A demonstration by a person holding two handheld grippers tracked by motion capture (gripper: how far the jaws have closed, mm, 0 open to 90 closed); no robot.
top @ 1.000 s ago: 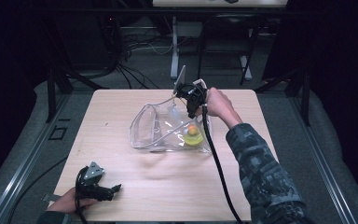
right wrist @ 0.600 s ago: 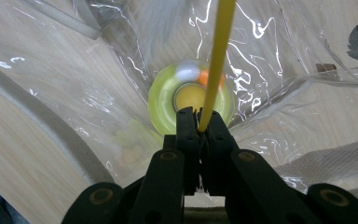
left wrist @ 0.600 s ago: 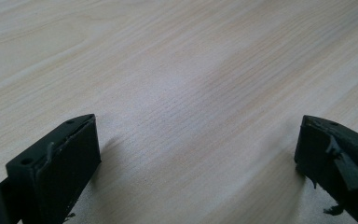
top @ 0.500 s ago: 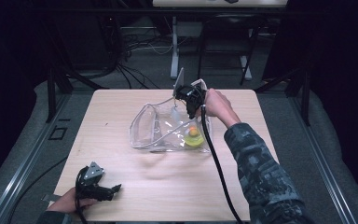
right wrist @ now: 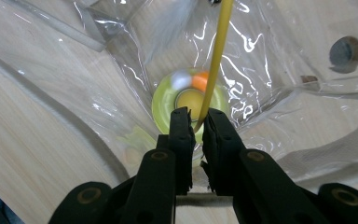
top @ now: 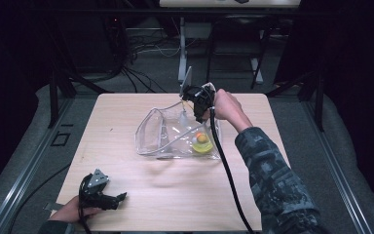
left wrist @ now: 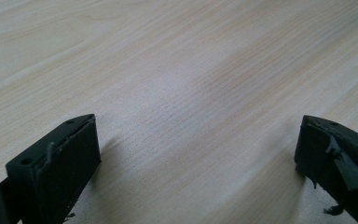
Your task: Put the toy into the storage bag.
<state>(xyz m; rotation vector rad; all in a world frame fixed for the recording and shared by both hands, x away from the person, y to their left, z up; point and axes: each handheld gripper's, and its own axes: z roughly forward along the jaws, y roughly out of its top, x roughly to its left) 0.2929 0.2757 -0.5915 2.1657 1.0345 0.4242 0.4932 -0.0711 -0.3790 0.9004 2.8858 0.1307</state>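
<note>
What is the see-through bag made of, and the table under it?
The bag looks like soft clear plastic: it is glossy, creased, and the wood shows through it. The table looks like pale wood or a wood-look top, matte with fine grain lines; I cannot say which.

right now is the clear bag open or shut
Open: the clear bag gapes at its mouth, and the right tongs reach inside above the yellow-green toy.

Dim room, pale wood counter (top: 126, 122)

Grey floor (top: 302, 117) surrounds it; black cables (top: 141, 48) and a white stand (top: 181, 53) lie beyond the counter's far edge in darkness.
</note>
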